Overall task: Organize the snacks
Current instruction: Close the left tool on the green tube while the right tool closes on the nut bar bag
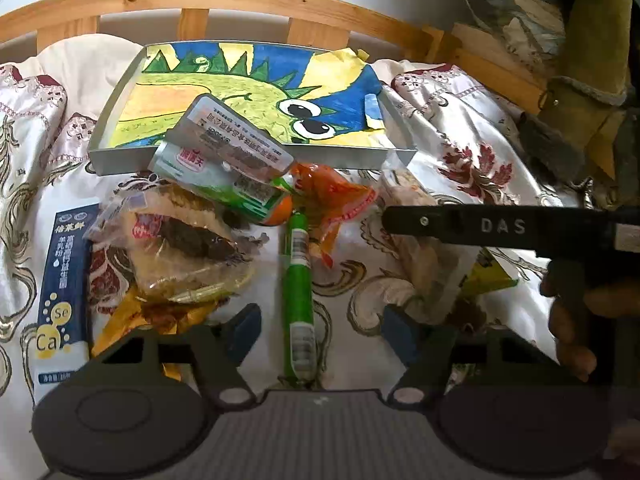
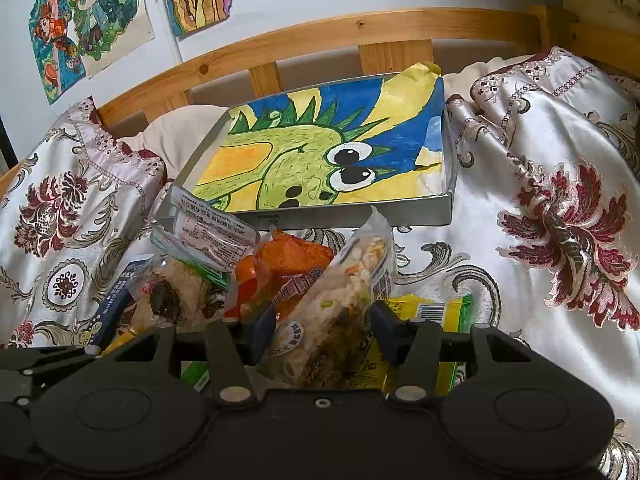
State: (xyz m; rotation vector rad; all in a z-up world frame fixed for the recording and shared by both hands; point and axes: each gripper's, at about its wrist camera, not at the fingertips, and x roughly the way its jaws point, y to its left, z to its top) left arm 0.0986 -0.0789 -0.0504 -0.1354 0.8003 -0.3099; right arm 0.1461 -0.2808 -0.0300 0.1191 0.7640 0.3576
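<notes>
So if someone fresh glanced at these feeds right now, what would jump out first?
The shallow box lined with a bright dinosaur drawing, sitting on the patterned bedspread near the wooden rail. Next, the heap of snack packets in front of it: a green stick pack lies between the open left gripper fingers, and a clear mixed-snack bag sits between the right gripper fingers.

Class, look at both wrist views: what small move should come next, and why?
Probably close the right tool on the clear noodle packet. Its open fingers already sit either side of that packet, and the tray beyond holds no snacks yet. The left tool is also open, over the green stick.
</notes>
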